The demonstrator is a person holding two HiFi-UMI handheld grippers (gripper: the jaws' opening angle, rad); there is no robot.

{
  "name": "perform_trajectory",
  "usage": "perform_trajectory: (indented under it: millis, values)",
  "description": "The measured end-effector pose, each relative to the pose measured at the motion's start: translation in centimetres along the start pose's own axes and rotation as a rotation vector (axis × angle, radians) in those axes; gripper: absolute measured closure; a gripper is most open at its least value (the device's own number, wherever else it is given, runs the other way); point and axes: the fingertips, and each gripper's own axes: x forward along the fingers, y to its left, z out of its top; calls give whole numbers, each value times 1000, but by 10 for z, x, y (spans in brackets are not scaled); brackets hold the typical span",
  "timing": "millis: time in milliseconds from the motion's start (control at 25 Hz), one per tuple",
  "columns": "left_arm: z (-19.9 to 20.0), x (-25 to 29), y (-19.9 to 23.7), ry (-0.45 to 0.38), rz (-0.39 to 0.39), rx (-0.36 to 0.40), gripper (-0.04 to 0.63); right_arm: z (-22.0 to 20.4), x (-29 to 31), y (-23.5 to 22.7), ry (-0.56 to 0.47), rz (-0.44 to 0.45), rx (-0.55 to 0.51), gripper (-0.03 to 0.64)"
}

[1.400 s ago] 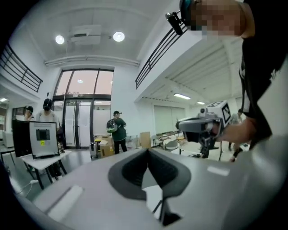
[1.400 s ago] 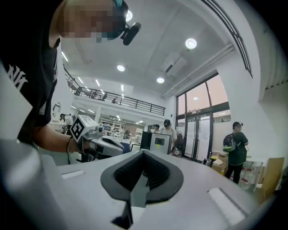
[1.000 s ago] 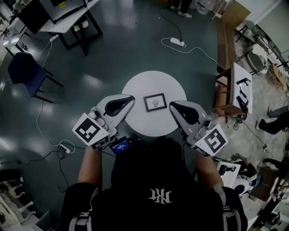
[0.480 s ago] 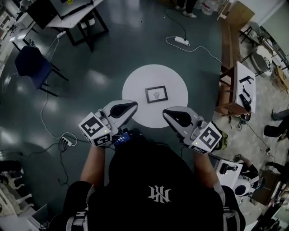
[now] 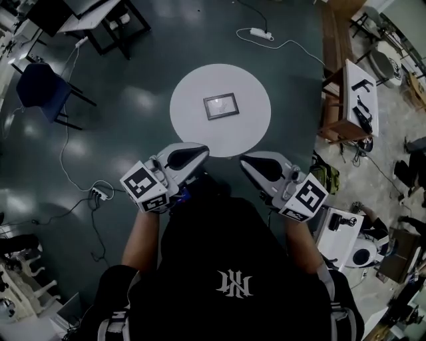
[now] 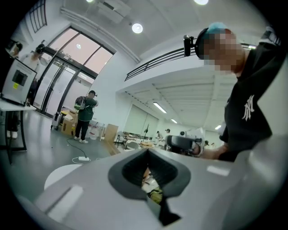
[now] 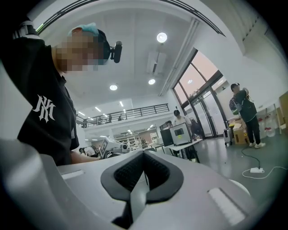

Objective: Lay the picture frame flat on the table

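The dark-rimmed picture frame (image 5: 221, 106) lies flat, face up, near the middle of the round white table (image 5: 193, 123). Neither gripper touches it. My left gripper (image 5: 200, 152) is held close to my body, just off the table's near edge, jaws shut and empty. My right gripper (image 5: 245, 162) mirrors it on the right, also shut with nothing in it. The left gripper view shows its closed pads (image 6: 146, 155) pointing level across the room, with the right gripper (image 6: 182, 143) beyond. In the right gripper view the pads (image 7: 144, 157) meet too.
A blue chair (image 5: 40, 93) and a desk (image 5: 93, 13) stand at the far left. A wooden side table (image 5: 349, 100) with black tools stands to the right. Power strips (image 5: 259, 32) (image 5: 100, 194) and cables lie on the floor. A person with a backpack (image 6: 85, 114) stands far off.
Both grippers have drawn back from beside the frame to off the table's near edge, close to my body. The table and frame now sit farther away. Jaws stayed shut.
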Motion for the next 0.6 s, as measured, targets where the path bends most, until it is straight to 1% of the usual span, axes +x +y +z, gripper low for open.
perform_trajectory:
  millis: [160,320,600]
  values:
    - [6,6,-23,6,-13,48,592,0,-23,13,-19,-13,18,620]
    - [10,10,-45,15,-10,105,592,4,-35,22,-46,-10,8,618]
    - [1,4,-52,39,8,103,592,-2,-34,33,-59,22,20,618]
